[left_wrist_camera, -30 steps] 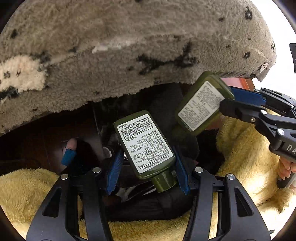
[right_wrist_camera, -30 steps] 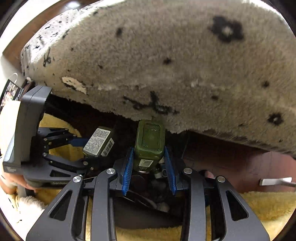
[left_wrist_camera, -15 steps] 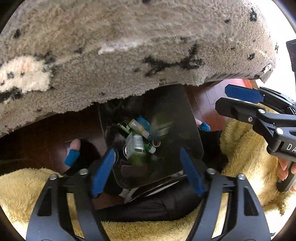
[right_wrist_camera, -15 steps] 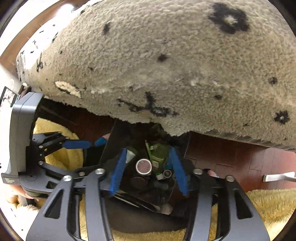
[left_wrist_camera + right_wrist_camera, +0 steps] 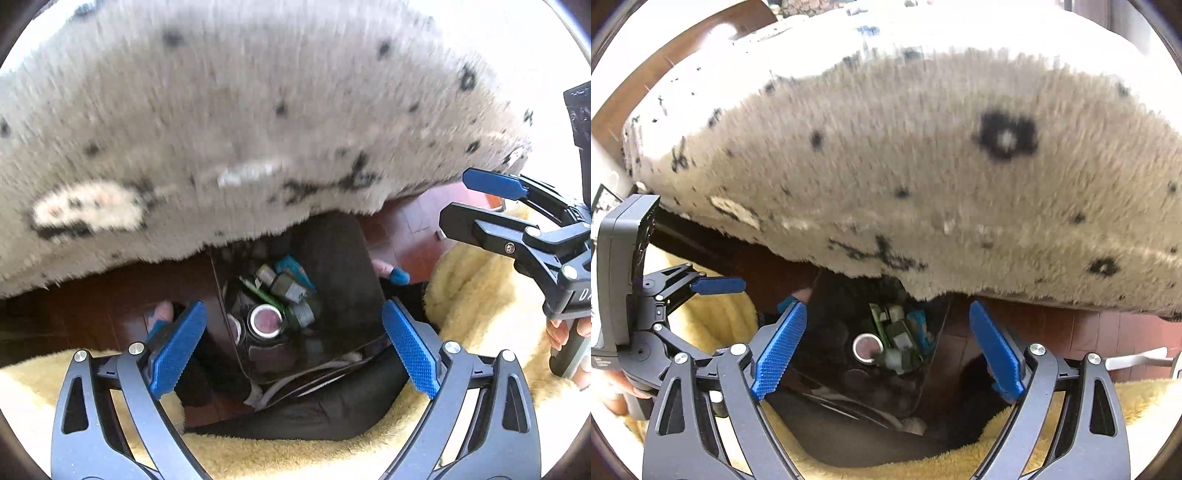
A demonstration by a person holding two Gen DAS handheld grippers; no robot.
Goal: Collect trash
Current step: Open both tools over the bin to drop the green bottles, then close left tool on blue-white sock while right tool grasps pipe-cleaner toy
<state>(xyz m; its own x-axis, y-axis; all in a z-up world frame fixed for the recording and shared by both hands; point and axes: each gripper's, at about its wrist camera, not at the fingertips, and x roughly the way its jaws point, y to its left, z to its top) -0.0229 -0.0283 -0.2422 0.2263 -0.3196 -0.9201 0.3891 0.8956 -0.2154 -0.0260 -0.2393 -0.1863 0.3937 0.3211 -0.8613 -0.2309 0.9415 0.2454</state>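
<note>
1. Left wrist view: my left tongs [image 5: 291,347], jaws spread wide and empty, above the black bin [image 5: 340,266]; green bottles [image 5: 291,291] lie inside it.
2. Right wrist view: my right tongs [image 5: 886,347], likewise spread and empty, over the bin [image 5: 831,332]; bottles [image 5: 897,332] inside.

Left gripper [image 5: 291,347] hovering, jaws spread wide, nothing between blue pads [image 5: 177,349]. Right gripper [image 5: 886,347] pointing same way, jaws likewise gaping, empty. Both side by side, tilting downward.
</note>
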